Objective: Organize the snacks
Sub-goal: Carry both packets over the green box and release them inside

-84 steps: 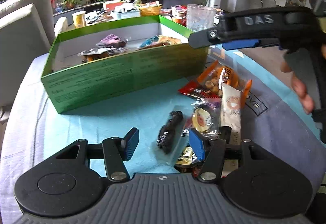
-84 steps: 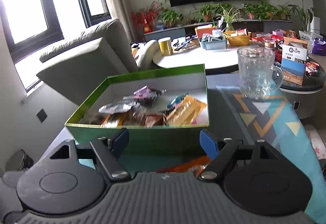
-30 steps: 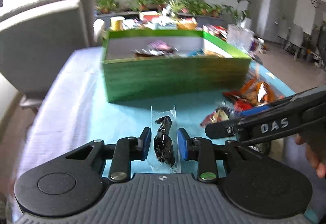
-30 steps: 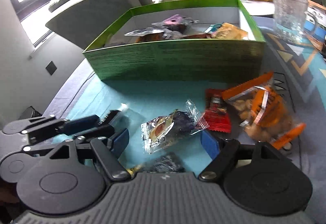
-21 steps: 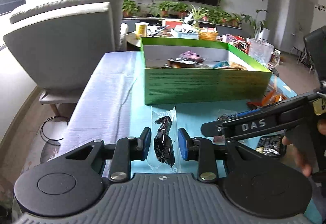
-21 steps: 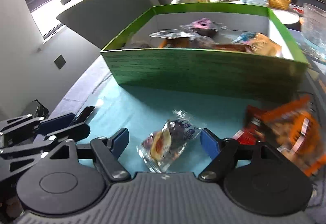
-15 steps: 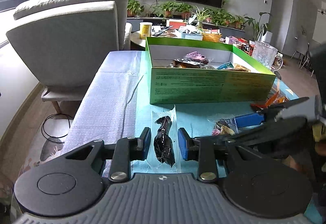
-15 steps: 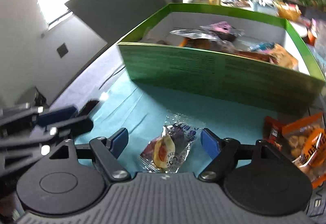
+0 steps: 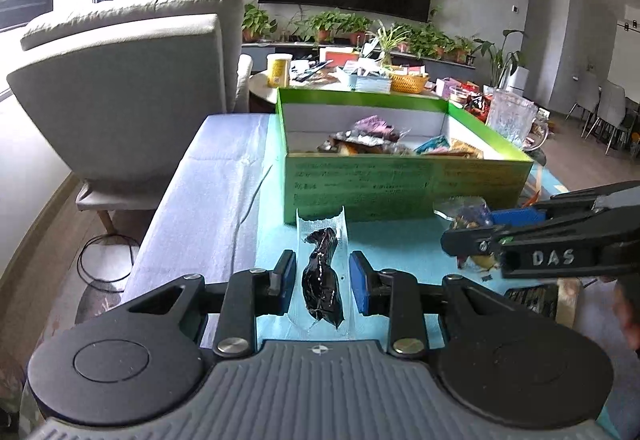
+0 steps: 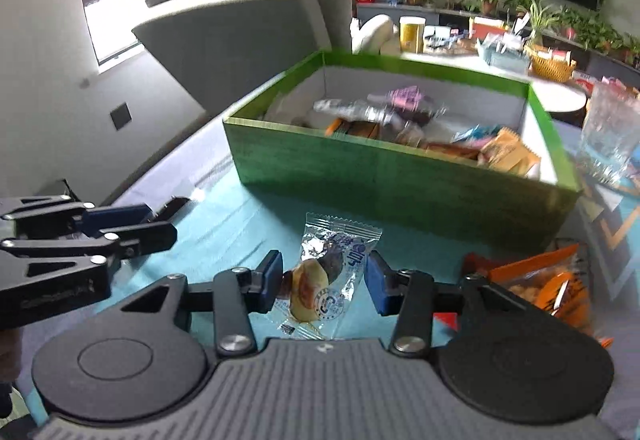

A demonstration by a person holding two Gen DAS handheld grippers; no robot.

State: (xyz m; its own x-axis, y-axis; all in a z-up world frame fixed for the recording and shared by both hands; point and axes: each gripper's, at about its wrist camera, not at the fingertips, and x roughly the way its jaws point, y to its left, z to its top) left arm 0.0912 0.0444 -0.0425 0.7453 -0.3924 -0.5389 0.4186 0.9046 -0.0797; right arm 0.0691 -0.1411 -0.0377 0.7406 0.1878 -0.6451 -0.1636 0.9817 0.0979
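My left gripper (image 9: 322, 282) is shut on a dark snack in a clear wrapper (image 9: 322, 280) and holds it above the teal cloth, short of the green box (image 9: 400, 184). My right gripper (image 10: 323, 282) is shut on a clear-wrapped pastry packet (image 10: 326, 272), also in front of the green box (image 10: 384, 176), which holds several snacks. The right gripper shows at the right of the left wrist view (image 9: 472, 236), and the left gripper at the left of the right wrist view (image 10: 152, 222).
An orange snack bag (image 10: 548, 288) and a red packet lie on the cloth at the right. A glass mug (image 10: 608, 132) stands right of the box. A grey armchair (image 9: 132, 88) stands left of the table. A cluttered round table (image 9: 340, 76) lies behind.
The right gripper has closed its fingers onto the pastry packet and lifted toward the box. The left gripper still holds the dark snack and has risen a little.
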